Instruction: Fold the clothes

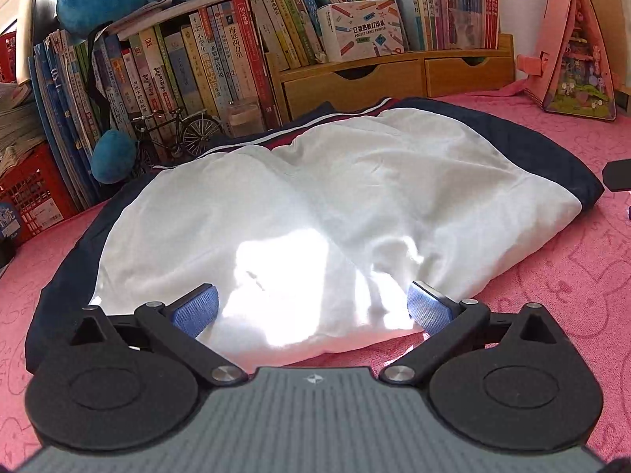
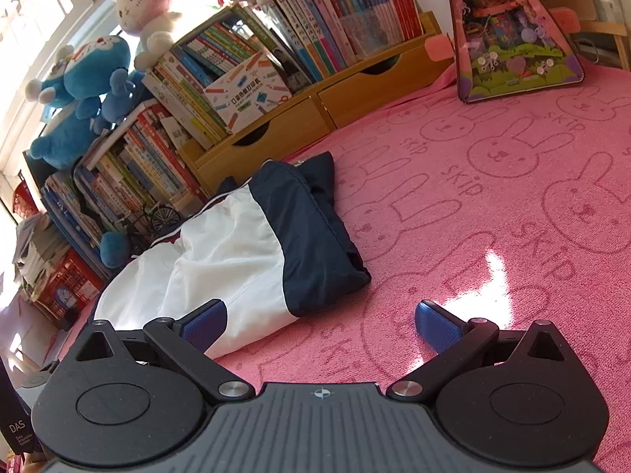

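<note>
A white and navy jacket [image 1: 315, 197] lies folded in a bundle on the pink rabbit-print cloth [image 1: 552, 295], with a red and white stripe along its far edge. My left gripper [image 1: 313, 307] is open just above the bundle's near white edge, blue pads wide apart, nothing held. In the right wrist view the same jacket [image 2: 252, 252] lies to the left, its navy end pointing right. My right gripper [image 2: 321, 323] is open over the bare pink cloth [image 2: 473, 216], its left pad [image 2: 205, 327] near the jacket's white corner.
Rows of books [image 1: 205, 63] and a wooden drawer shelf [image 1: 355, 82] stand behind the jacket. Blue plush toys [image 2: 83, 90], a small model bicycle [image 1: 177, 134] and a red crate [image 1: 35, 197] are at the left. A pink triangular toy house [image 2: 512, 39] stands at the back right.
</note>
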`<act>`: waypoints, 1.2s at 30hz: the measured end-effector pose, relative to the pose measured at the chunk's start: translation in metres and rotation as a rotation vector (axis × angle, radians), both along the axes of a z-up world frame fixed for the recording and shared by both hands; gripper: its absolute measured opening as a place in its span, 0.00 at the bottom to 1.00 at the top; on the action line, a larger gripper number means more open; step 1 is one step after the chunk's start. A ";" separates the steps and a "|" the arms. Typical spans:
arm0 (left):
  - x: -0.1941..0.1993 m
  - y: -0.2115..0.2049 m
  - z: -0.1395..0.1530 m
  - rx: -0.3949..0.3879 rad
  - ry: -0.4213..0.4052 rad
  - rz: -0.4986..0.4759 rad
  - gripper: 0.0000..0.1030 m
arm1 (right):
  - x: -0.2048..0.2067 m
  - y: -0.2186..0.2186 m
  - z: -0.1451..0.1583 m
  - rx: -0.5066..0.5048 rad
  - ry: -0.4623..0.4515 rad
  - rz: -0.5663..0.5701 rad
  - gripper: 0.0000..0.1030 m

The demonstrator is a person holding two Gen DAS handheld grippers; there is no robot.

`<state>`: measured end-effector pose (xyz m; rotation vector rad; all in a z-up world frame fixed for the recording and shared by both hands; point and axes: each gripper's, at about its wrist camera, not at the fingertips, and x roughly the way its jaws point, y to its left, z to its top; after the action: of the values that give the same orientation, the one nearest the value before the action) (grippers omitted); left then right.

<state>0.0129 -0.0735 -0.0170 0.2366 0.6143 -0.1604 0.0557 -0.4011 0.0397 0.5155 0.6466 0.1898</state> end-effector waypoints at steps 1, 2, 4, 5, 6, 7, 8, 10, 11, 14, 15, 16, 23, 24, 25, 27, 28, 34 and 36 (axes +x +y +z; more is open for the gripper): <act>0.001 0.001 0.000 -0.007 0.007 0.000 1.00 | 0.003 -0.001 -0.001 0.012 -0.004 -0.013 1.00; 0.002 0.002 0.000 -0.014 0.012 0.000 1.00 | 0.007 -0.002 -0.002 0.029 -0.006 -0.024 1.00; 0.003 0.004 0.000 -0.029 0.022 0.000 1.00 | 0.015 -0.003 -0.004 0.078 -0.003 -0.040 1.00; 0.003 0.005 0.000 -0.036 0.026 0.000 1.00 | 0.020 -0.004 -0.004 0.109 0.001 -0.045 1.00; 0.004 0.006 0.000 -0.040 0.029 0.000 1.00 | 0.025 -0.005 -0.005 0.139 0.006 -0.046 1.00; 0.004 0.006 0.000 -0.042 0.030 0.000 1.00 | 0.029 -0.006 -0.006 0.163 0.011 -0.043 1.00; 0.004 0.007 0.000 -0.044 0.032 0.000 1.00 | 0.034 -0.005 -0.006 0.188 0.017 -0.032 1.00; 0.004 0.007 0.000 -0.047 0.034 0.000 1.00 | 0.041 -0.003 -0.008 0.221 0.026 0.013 1.00; 0.004 0.007 0.000 -0.050 0.036 0.000 1.00 | 0.043 -0.002 -0.008 0.226 0.027 0.026 1.00; 0.005 0.009 0.000 -0.061 0.043 -0.001 1.00 | 0.043 0.001 -0.008 0.224 0.021 0.035 1.00; 0.006 0.009 0.000 -0.066 0.046 -0.001 1.00 | 0.042 0.000 -0.008 0.228 0.021 0.032 1.00; 0.006 0.009 0.000 -0.069 0.048 -0.001 1.00 | 0.042 0.000 -0.008 0.232 0.021 0.028 1.00; 0.008 0.011 0.000 -0.085 0.060 -0.001 1.00 | 0.036 -0.004 -0.009 0.258 0.022 0.004 0.96; 0.008 0.012 0.000 -0.090 0.063 -0.002 1.00 | 0.036 -0.005 -0.010 0.262 0.022 0.000 0.94; 0.008 0.012 0.000 -0.093 0.065 -0.002 1.00 | 0.034 -0.005 -0.009 0.263 0.024 -0.002 0.94; 0.008 0.012 0.000 -0.097 0.067 -0.002 1.00 | 0.032 -0.006 -0.009 0.261 0.033 -0.006 0.94; 0.008 0.013 0.000 -0.099 0.069 -0.002 1.00 | 0.031 -0.006 -0.009 0.267 0.040 -0.009 0.94; 0.009 0.013 -0.001 -0.109 0.075 -0.003 1.00 | 0.026 0.000 -0.009 0.315 0.065 0.008 0.95; 0.009 0.013 -0.001 -0.111 0.077 -0.004 1.00 | 0.034 0.003 -0.008 0.287 0.061 -0.004 0.95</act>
<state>0.0220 -0.0603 -0.0175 0.1244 0.6797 -0.2073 0.0893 -0.3976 0.0316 0.8013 0.6819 0.2662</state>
